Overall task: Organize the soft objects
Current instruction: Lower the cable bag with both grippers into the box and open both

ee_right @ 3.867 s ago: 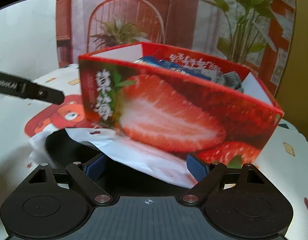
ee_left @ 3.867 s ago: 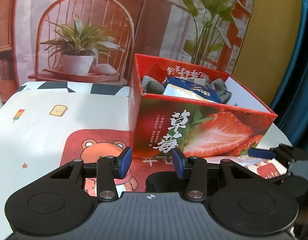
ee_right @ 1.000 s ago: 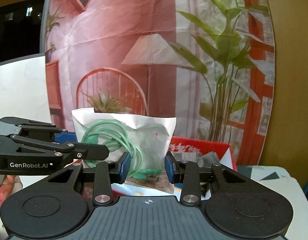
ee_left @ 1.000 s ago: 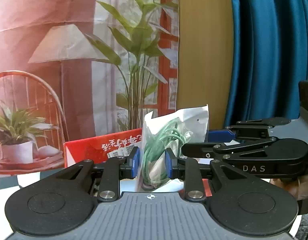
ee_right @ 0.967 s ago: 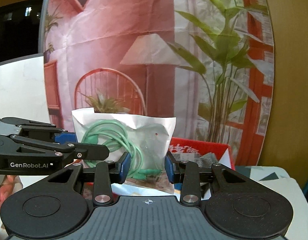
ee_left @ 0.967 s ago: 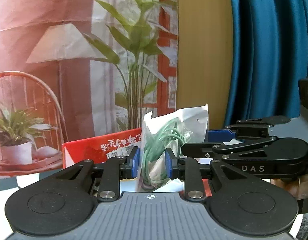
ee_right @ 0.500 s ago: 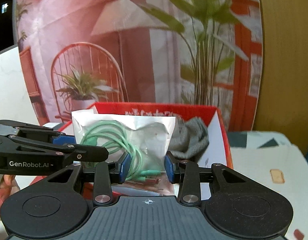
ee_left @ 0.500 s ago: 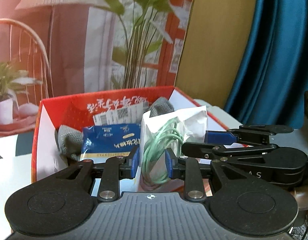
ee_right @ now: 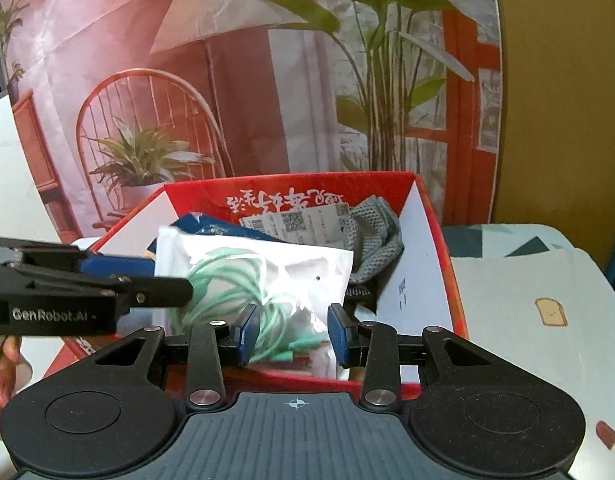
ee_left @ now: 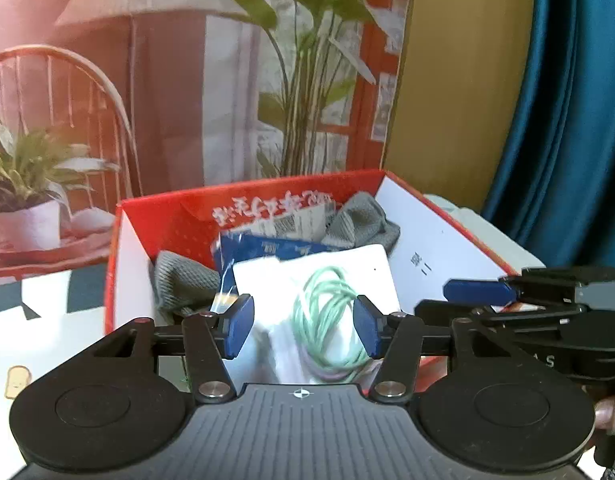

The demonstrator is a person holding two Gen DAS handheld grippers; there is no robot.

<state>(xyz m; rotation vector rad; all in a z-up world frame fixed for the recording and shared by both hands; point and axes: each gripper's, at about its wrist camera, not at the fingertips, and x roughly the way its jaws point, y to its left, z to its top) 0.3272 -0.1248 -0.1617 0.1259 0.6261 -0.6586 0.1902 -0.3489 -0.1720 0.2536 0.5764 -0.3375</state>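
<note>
A clear bag with a coiled green cable (ee_left: 327, 280) leans over the open red strawberry box (ee_left: 247, 196), above a blue packet (ee_left: 267, 248) and grey cloth (ee_left: 363, 220). My left gripper (ee_left: 302, 331) straddles the bag's lower end; its jaws are opening and the pads stand off the bag. In the right wrist view the same bag (ee_right: 267, 272) hangs inside the box (ee_right: 291, 184), and my right gripper (ee_right: 294, 335) is shut on its lower edge. The left gripper's blue finger (ee_right: 119, 266) reaches in from the left there.
A printed backdrop with a chair and plants stands right behind the box. A blue curtain (ee_left: 567, 120) hangs at the right. The patterned tablecloth (ee_right: 547, 312) spreads out to the box's right. A person's hand (ee_right: 3, 376) shows at the left edge.
Both grippers came down with the bag from above the box into it. The left jaws spread apart, and the bag tipped from upright to leaning back.
</note>
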